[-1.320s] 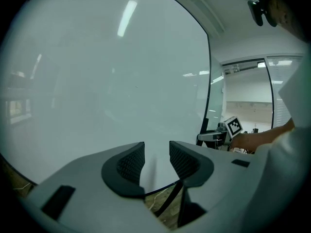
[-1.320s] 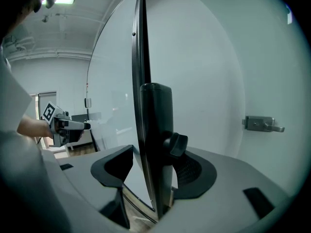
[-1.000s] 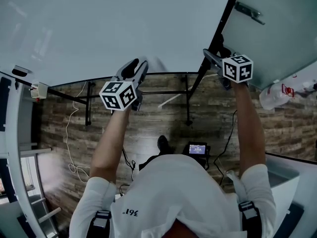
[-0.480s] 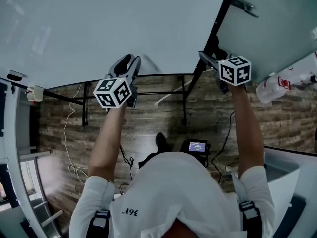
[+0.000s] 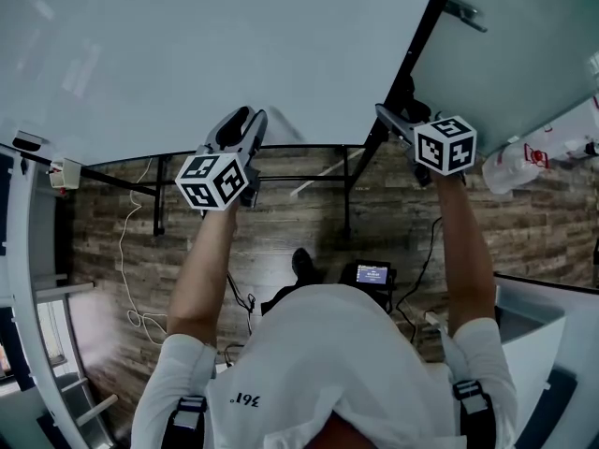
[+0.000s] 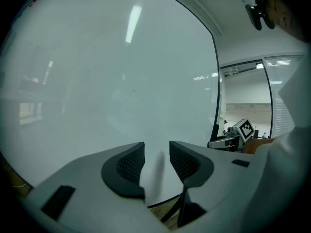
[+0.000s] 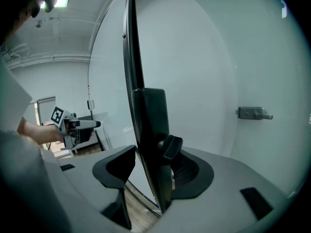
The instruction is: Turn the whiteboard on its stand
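The whiteboard point(image 5: 234, 45) fills the top of the head view, its black side post point(image 5: 423, 36) running down at the right. My left gripper point(image 5: 241, 124) points at the board's face just above its lower edge. Its jaws point(image 6: 157, 161) stand a little apart, with only white surface beyond them. My right gripper point(image 5: 395, 112) straddles the post point(image 7: 146, 130), just under a black locking knob point(image 7: 171, 146). Its jaws have just been closing around the post, and a gap still shows beside the left pad point(image 7: 124, 161).
The stand's black legs point(image 5: 348, 195) rest on a wood-plank floor. A small lit device point(image 5: 372, 275) and cables point(image 5: 131, 251) lie on that floor. Right of the post is a pale panel with a metal latch point(image 7: 253, 113). A spray bottle point(image 5: 533, 162) lies at the right.
My left gripper has slid a little to the left along the board's lower edge. My right gripper has shifted slightly but stays at the post.
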`<state>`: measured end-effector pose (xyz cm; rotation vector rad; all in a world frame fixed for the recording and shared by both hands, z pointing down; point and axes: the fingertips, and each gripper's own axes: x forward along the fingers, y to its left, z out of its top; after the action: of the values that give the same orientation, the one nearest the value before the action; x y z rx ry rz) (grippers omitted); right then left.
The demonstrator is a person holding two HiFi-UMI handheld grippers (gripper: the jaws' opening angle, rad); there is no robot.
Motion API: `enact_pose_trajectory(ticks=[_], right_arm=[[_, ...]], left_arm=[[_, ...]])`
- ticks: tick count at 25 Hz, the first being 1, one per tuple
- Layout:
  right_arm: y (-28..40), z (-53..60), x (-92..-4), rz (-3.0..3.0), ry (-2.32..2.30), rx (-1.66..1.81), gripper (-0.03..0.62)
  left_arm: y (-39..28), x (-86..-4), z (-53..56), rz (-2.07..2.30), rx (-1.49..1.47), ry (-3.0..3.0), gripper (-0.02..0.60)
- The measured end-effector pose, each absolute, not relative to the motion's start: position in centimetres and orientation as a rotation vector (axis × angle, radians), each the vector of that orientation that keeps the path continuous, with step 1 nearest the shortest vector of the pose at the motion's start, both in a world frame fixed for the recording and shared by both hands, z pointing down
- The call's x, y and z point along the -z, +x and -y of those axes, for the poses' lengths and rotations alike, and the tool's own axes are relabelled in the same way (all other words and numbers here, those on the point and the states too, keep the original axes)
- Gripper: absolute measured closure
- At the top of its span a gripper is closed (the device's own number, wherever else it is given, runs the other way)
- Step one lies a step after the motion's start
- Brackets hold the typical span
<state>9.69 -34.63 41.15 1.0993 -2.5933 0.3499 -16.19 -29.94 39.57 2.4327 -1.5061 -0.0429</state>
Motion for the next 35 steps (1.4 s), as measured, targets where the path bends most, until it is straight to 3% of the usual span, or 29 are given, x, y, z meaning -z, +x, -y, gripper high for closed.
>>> enact_pose_trajectory(ticks=[35], right_arm=[[10.3,23.4,-41.2,2.600,1.148,-0.357,0.373]], left_arm=[[-13.9,-40.6,21.8,1.396,0.089,2.446,0.431]])
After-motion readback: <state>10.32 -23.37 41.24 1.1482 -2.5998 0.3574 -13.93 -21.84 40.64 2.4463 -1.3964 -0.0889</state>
